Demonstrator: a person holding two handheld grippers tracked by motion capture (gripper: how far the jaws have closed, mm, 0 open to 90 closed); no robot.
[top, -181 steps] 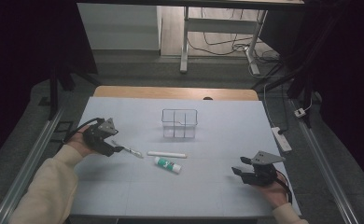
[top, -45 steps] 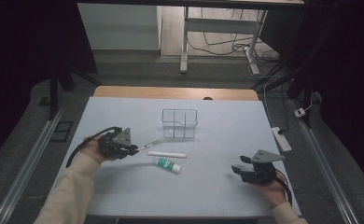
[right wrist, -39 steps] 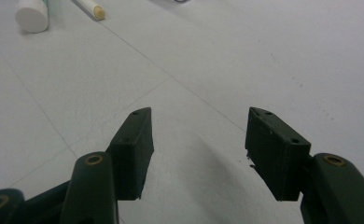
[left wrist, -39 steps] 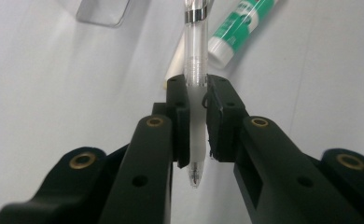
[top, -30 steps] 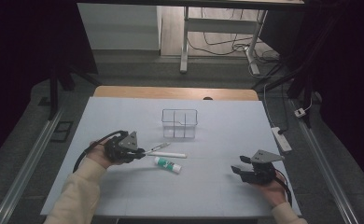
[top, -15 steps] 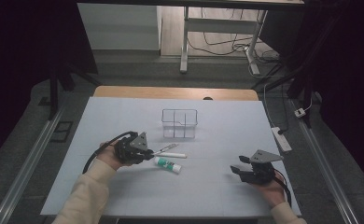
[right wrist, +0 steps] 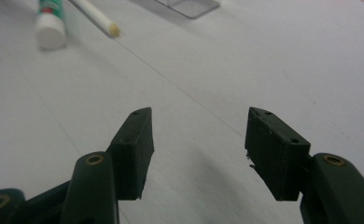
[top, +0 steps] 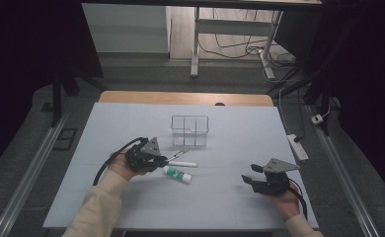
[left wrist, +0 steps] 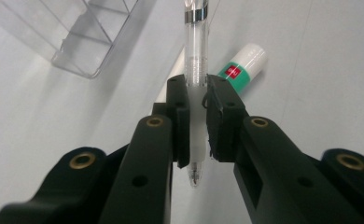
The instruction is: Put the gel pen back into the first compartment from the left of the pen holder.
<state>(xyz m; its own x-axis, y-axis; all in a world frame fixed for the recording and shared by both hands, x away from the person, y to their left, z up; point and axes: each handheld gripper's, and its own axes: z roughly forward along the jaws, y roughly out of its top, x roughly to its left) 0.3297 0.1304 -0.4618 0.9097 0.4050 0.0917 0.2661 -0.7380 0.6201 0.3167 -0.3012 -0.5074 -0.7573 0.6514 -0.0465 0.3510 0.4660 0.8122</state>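
Pen: clear-barrelled pen (left wrist: pixel 195 88) clamped crosswise between the two black jaws of the left gripper (left wrist: pixel 198 123); tip points back toward the camera, the other end runs out past the jaws toward the far side of the table.
Pen, high view: pen (top: pixel 176 154) sticks out from the left gripper (top: pixel 162 159) toward the organiser, lifted off the table surface.
Left gripper: closed tight on the pen, pads pressing the barrel from both sides; held in the person's left hand (top: pixel 123 168), cream sleeve behind it.
Right gripper: right gripper (top: pixel 253 178) rests low near the right front of the table, jaws standing well apart with nothing between them; same in its own view (right wrist: pixel 199 135).
Glue stick: white tube with green label (top: pixel 177 174) lying flat, just in front of the left gripper's jaws.
White stick: thin white stick (top: pixel 183 164) lying flat between glue stick and organiser, near the held pen.
Organiser: clear divided organiser (top: pixel 190 131) upright at table centre, beyond the pen.
Table: pale blue-grey table top (top: pixel 230 143).
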